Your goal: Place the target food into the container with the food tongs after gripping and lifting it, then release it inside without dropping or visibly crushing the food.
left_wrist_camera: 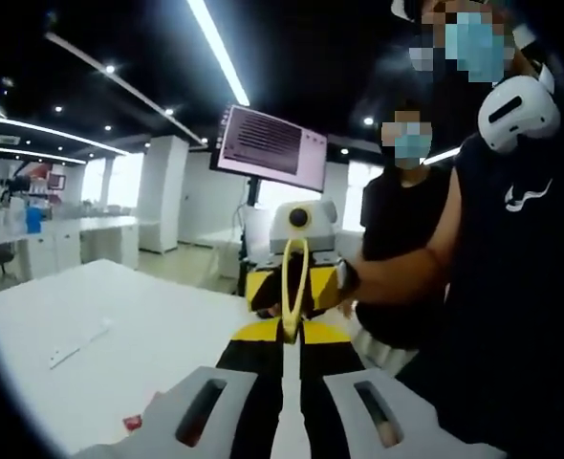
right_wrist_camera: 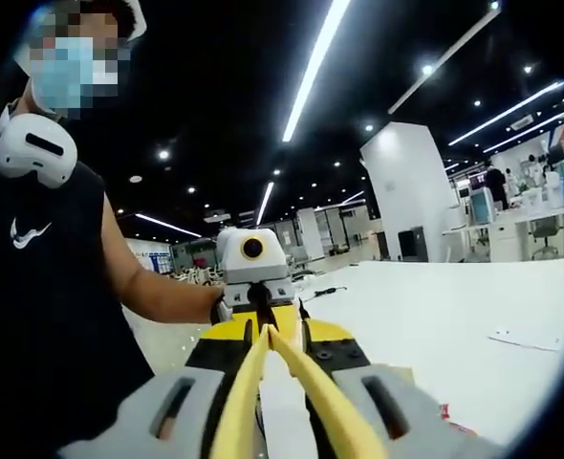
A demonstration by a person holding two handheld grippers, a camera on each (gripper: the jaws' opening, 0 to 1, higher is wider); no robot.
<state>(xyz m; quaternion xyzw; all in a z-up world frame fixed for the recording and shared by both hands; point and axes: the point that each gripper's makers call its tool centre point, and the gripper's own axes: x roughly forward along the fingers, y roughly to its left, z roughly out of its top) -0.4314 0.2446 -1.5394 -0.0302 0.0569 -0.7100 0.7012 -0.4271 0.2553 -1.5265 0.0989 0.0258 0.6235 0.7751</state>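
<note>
Starting with the left gripper view: looking along the left gripper, jaws spread wide apart, nothing pinched between the grey tips. Straight across, facing back, got the right gripper with the yellow food tongs sticking up in front of it, seen end-on as a narrow loop. Held there by a hand of the person in black on the right, white headphones around the neck. Second person in black just behind. White table on the left, with a white strip lying flat on it and a tiny red bit at the near edge, too small to tell what. Big screen up on the far side. Over to the right gripper view: right gripper closed in on the food tongs, grey jaws pressed against both yellow arms. Arms splayed at the near end, meeting at the far end. Can't tell whether tips or hinge out there. Beyond, the left gripper facing back, gripped by a hand. White table off to the right, same red speck near its edge.
</note>
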